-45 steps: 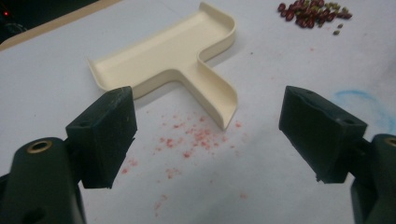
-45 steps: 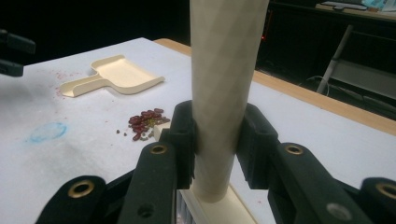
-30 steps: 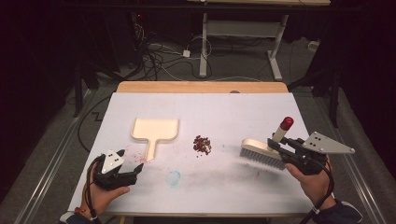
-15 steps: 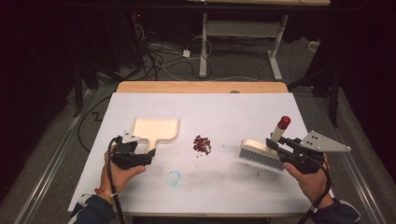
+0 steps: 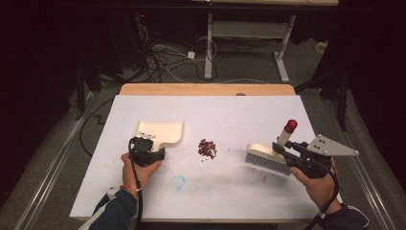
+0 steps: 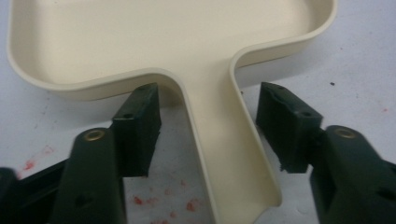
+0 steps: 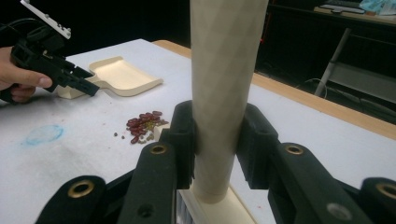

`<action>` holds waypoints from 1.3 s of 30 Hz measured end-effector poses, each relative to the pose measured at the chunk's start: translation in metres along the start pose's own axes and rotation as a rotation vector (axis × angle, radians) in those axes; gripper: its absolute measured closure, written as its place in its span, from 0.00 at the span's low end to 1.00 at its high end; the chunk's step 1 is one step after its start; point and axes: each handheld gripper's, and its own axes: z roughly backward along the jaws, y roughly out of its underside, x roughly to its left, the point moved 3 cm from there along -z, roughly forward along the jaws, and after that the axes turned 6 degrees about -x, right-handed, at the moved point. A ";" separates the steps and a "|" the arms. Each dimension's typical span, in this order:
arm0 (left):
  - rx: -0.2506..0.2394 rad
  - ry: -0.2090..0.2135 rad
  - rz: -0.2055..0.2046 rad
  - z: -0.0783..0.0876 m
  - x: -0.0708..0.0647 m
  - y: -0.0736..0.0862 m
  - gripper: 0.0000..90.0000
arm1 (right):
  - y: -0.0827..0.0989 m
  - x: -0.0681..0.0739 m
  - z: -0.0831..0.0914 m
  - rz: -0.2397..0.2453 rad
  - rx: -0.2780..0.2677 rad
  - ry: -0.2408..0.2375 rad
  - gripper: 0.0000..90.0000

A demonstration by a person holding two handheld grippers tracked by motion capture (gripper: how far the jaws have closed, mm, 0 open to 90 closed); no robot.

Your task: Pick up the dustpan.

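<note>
Lying toward the left edge of the white-covered table point(image 5: 230, 115), the cream plastic dustpan point(image 5: 160, 132) is a shallow, smooth tray with rounded corners and a channel-shaped handle point(image 6: 229, 154). Its handle sits between the black jaws of the left gripper point(image 5: 149, 154), which have just been closing; the left gripper view shows both pads still clear of it and faint red smears on the paper. Near the middle lies a small heap of dark red beans point(image 5: 207, 148). Toward the right edge, the right gripper point(image 5: 283, 149) is clamped on the round, cream handle of a hand brush point(image 5: 268, 159) with grey-white bristles and a red tip.
</note>
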 end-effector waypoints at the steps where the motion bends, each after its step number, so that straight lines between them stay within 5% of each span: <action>1: 0.000 0.000 0.000 0.000 0.000 0.000 0.51 | 0.000 0.000 0.000 0.006 0.000 -0.003 0.78; 6: -0.023 0.004 0.016 0.001 0.006 0.001 0.70 | -0.001 0.004 -0.001 0.009 0.003 -0.010 0.78; 16: -0.016 -0.005 -0.050 0.003 0.007 -0.002 0.71 | -0.001 0.002 -0.002 0.002 0.002 -0.006 0.78; 29: -0.072 0.033 -0.111 0.043 0.021 -0.015 0.71 | -0.002 -0.001 -0.011 0.001 0.000 -0.019 0.78; 39: -0.075 0.073 -0.193 0.067 0.025 -0.004 0.71 | -0.001 -0.001 -0.014 0.001 0.006 -0.025 0.78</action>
